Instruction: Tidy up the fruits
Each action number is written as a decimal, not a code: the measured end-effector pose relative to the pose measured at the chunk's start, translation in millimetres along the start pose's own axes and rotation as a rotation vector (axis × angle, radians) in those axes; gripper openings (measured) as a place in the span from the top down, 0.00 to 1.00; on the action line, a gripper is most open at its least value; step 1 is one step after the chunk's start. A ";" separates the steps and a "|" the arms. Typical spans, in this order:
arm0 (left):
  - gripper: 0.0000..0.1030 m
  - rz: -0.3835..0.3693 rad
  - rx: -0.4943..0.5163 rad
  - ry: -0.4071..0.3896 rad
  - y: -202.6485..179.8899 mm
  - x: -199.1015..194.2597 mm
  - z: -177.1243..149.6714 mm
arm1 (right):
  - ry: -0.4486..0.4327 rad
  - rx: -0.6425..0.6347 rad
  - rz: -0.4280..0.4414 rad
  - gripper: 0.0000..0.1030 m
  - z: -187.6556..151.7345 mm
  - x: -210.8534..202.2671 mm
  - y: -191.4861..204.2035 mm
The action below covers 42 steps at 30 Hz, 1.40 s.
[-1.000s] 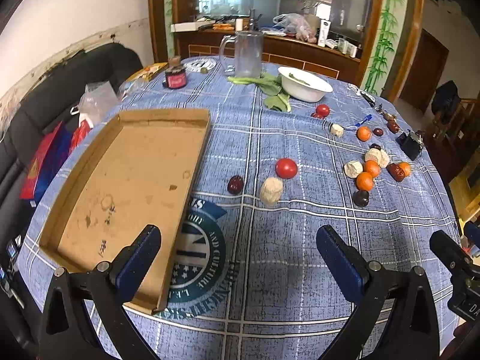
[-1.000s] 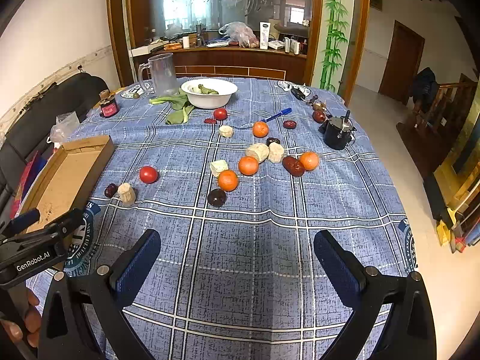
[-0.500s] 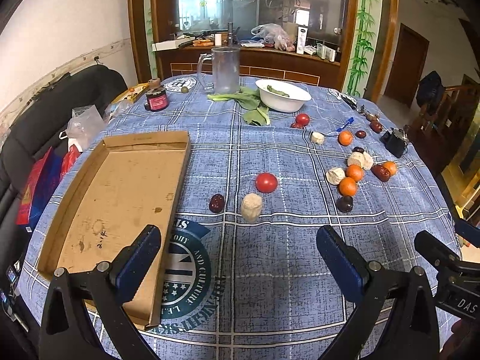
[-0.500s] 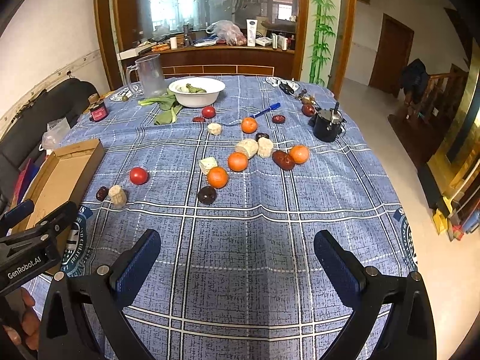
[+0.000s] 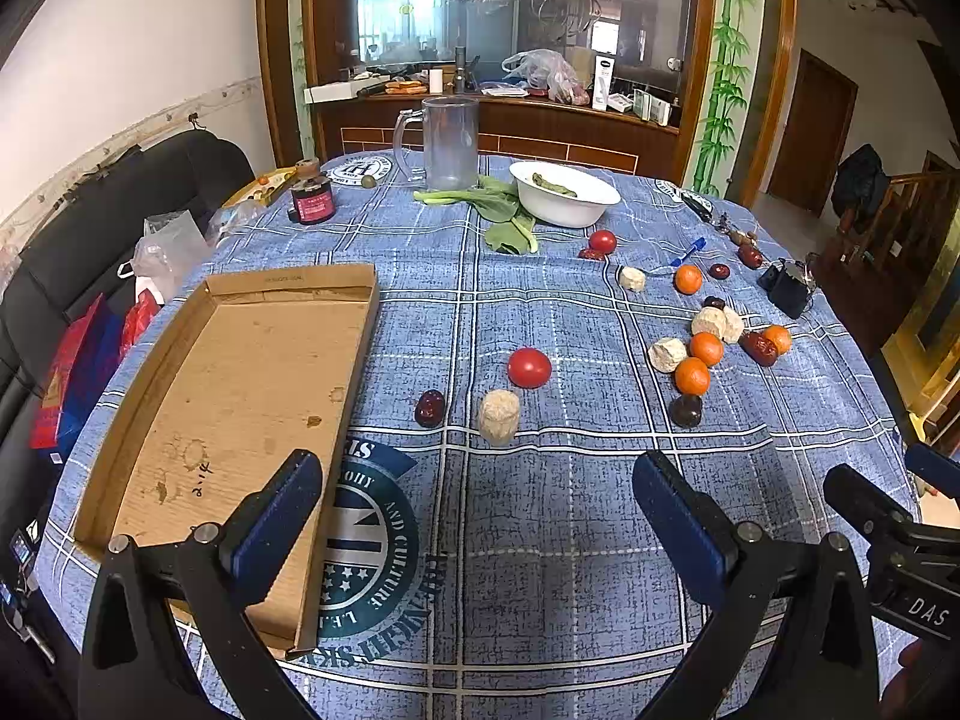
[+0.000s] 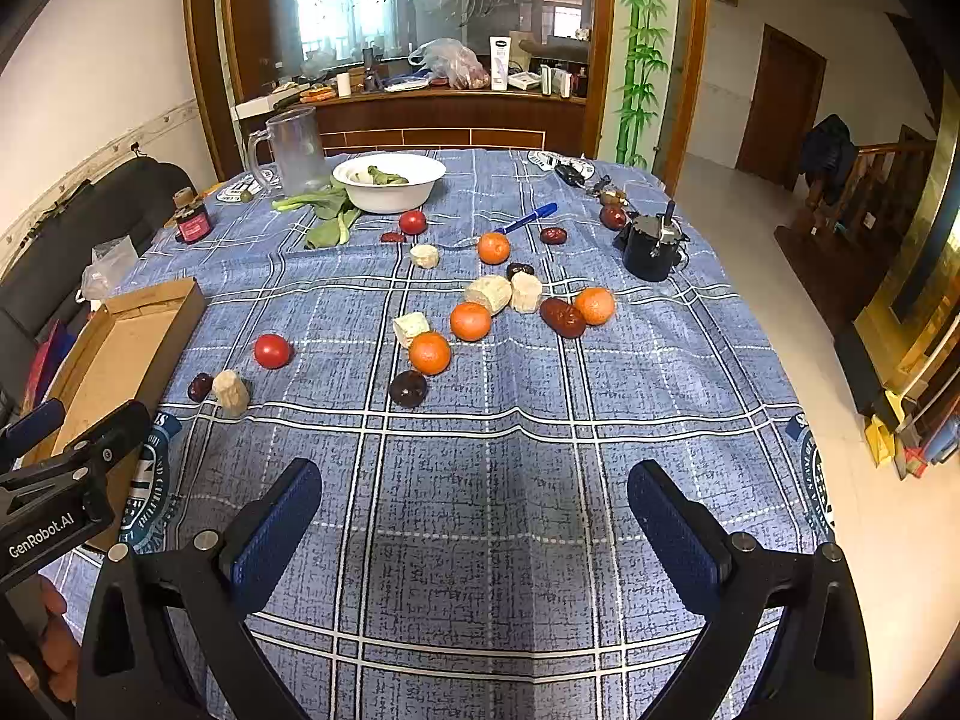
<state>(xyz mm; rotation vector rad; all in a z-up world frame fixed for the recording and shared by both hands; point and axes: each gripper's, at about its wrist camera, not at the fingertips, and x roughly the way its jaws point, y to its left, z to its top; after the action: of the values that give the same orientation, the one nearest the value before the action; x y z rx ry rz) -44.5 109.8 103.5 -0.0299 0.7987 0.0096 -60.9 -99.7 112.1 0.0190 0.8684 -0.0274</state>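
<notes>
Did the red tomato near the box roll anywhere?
No. The red tomato still sits just behind the pale chunk and dark date; only the camera moved.

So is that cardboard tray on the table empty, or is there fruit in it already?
Empty. The cardboard tray shows only its bare, stained bottom; the tomato and the other pieces lie outside it on the tablecloth.

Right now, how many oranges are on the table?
4. One orange sits by the blue pen, one on the right touches a red date, and two lie mid-table by the pale chunks. None looks hidden.
</notes>
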 end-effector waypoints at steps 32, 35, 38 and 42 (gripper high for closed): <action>0.00 0.028 -0.007 0.033 5.0 7.5 -1.5 | 0.034 -0.002 0.004 0.00 -3.5 13.6 -1.1; 0.00 0.032 -0.004 0.043 3.2 10.8 -1.2 | 0.042 0.012 0.010 0.00 -3.9 16.0 -3.5; 0.00 0.038 -0.002 0.048 2.0 12.9 -1.1 | 0.052 0.015 0.010 0.00 -4.7 19.3 -3.9; 0.00 0.044 0.001 0.051 4.5 16.4 2.4 | 0.056 -0.002 0.001 0.00 -3.9 22.6 -3.4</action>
<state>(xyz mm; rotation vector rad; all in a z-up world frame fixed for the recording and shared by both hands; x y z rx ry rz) -31.4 114.4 93.3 -0.0112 0.8507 0.0504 -49.3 -103.3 92.3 0.0188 0.9240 -0.0254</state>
